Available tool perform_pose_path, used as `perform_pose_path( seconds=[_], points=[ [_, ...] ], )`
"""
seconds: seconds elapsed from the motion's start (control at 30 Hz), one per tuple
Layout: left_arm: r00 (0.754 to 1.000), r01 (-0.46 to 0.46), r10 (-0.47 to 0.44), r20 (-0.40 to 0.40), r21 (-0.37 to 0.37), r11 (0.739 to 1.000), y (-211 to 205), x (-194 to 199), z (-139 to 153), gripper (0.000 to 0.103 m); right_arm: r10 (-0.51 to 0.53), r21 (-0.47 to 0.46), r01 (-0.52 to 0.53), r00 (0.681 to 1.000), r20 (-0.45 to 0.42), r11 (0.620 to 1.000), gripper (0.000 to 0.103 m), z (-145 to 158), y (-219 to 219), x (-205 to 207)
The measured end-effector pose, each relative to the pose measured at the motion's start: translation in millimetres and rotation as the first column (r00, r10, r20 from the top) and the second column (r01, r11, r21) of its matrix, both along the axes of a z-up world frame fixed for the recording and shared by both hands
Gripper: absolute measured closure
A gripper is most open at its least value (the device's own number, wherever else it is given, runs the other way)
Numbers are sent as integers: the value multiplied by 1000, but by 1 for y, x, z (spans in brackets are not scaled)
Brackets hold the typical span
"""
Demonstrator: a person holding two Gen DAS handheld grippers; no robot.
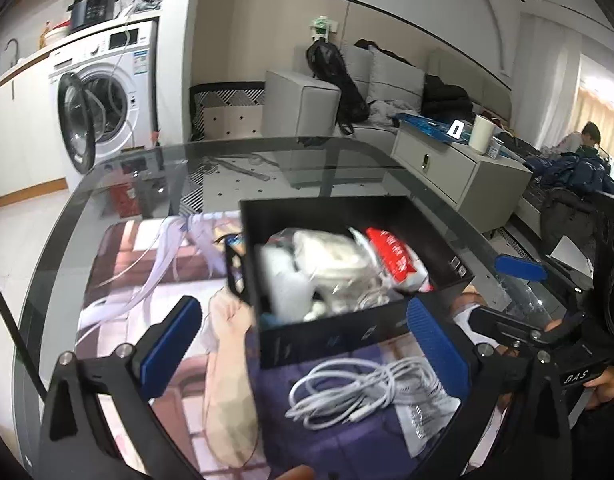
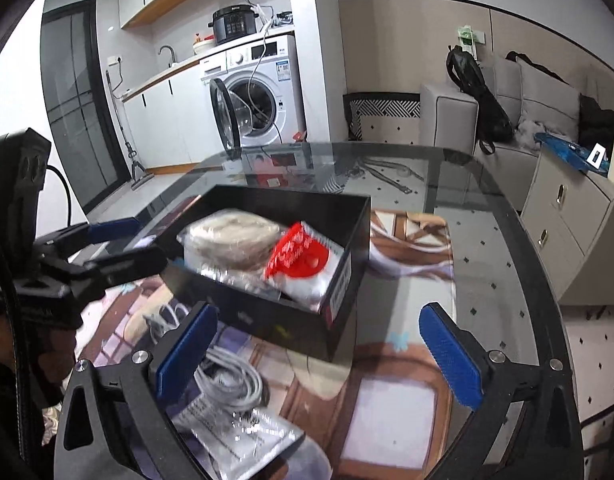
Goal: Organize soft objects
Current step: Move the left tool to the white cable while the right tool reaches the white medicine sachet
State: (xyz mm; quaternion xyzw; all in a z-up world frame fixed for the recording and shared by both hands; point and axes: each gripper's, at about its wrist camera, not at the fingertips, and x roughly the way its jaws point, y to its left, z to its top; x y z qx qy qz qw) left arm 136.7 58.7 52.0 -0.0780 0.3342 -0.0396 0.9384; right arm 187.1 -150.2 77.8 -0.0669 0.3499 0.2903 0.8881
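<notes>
A black open box (image 1: pixel 339 336) (image 2: pixel 267 316) sits on a printed mat on the glass table. It holds a red-and-white packet (image 1: pixel 395 258) (image 2: pixel 303 260), a clear bag of pale soft items (image 1: pixel 331 256) (image 2: pixel 231 236) and other white pieces. A coiled white cable (image 1: pixel 363 394) (image 2: pixel 231 380) lies on the mat in front of the box, beside a clear printed bag (image 1: pixel 423 420) (image 2: pixel 243 440). My left gripper (image 1: pixel 303 344) is open and empty, its fingers on either side of the box's near wall. My right gripper (image 2: pixel 319 352) is open and empty, just before the box.
The printed mat (image 1: pixel 155 256) (image 2: pixel 391 400) covers the near part of the round glass table (image 1: pixel 107 184) (image 2: pixel 507 240). A washing machine (image 1: pixel 103 92) (image 2: pixel 263 92), a sofa (image 2: pixel 507 120) and a white cabinet (image 1: pixel 455 168) (image 2: pixel 571 220) stand beyond the table.
</notes>
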Motion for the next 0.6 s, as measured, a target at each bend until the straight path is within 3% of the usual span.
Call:
perform_pose_path(
  seconds=[0.6],
  points=[
    [998, -41, 41, -39, -4, 999, 16, -24, -18, 0, -3, -38, 1, 999, -43, 999, 0, -17, -17, -18]
  ],
)
